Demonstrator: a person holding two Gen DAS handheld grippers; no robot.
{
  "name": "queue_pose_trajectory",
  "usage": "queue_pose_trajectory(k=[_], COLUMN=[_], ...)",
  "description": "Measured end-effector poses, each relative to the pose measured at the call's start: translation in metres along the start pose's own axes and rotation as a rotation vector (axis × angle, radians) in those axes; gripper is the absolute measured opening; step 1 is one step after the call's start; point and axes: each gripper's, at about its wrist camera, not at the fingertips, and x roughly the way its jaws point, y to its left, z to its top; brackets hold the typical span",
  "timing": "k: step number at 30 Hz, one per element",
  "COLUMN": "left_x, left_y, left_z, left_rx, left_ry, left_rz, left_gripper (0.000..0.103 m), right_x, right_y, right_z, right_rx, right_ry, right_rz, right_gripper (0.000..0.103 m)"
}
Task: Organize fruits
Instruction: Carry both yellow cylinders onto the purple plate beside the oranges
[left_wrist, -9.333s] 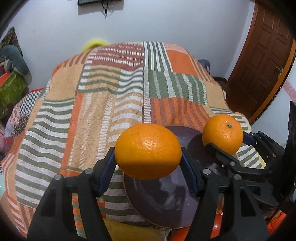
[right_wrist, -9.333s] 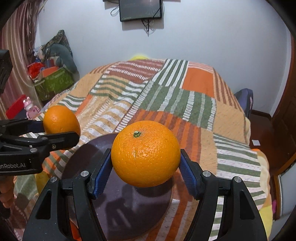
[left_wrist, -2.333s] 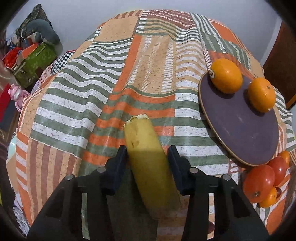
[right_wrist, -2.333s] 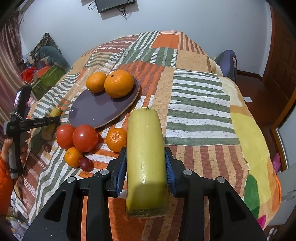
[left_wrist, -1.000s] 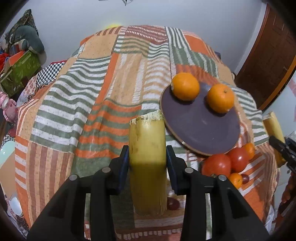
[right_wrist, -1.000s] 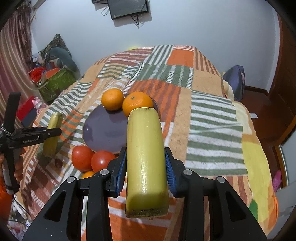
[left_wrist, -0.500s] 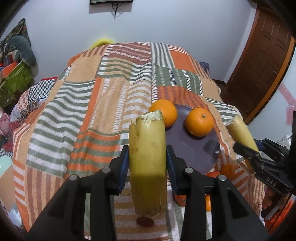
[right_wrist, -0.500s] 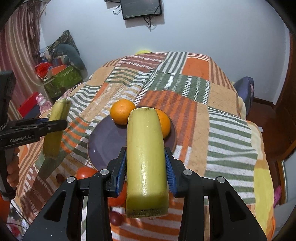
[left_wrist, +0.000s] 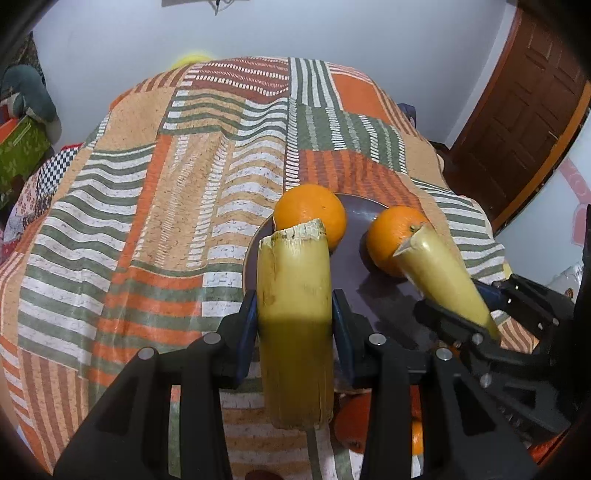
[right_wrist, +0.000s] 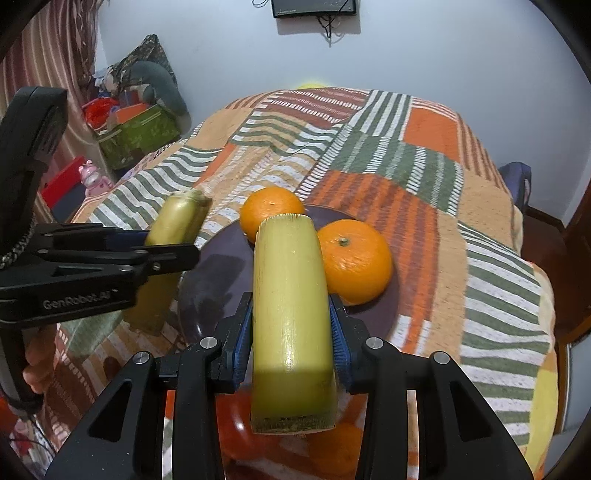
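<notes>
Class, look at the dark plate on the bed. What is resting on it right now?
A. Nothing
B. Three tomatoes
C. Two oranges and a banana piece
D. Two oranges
D. Only the two oranges sit on the plate; both banana pieces are above it, each clamped in a gripper's jaws.
</notes>
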Motion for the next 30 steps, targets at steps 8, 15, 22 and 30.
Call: queue_pose_trajectory(k=[8, 15, 22, 30], left_x=[0.018, 0.03, 0.037, 0.03], left_y=[0.013, 0.019, 0.017, 0.001], left_z=[0.005, 0.009, 0.006, 0.005], left_rx=[-0.062, -0.093, -0.094, -0.027], left_ry=[0.028, 0.054, 0.089, 0.065], left_rz=[0.019, 0.006, -0.021, -0.008], left_gripper=[0.038, 0.038, 0.038, 0.038], right_x=[0.026, 0.041, 0.052, 0.063], right_y=[0.01, 0.016, 0.021, 0.017], right_z=[0.006, 0.007, 0.008, 0.007], right_rx=[-0.055, -0.085, -0.12, -0.105], right_ry=[0.053, 0.106, 0.136, 0.162], right_rz=[0.011, 0.037, 0.034, 0.022], right_gripper=[0.035, 0.035, 0.035, 0.035])
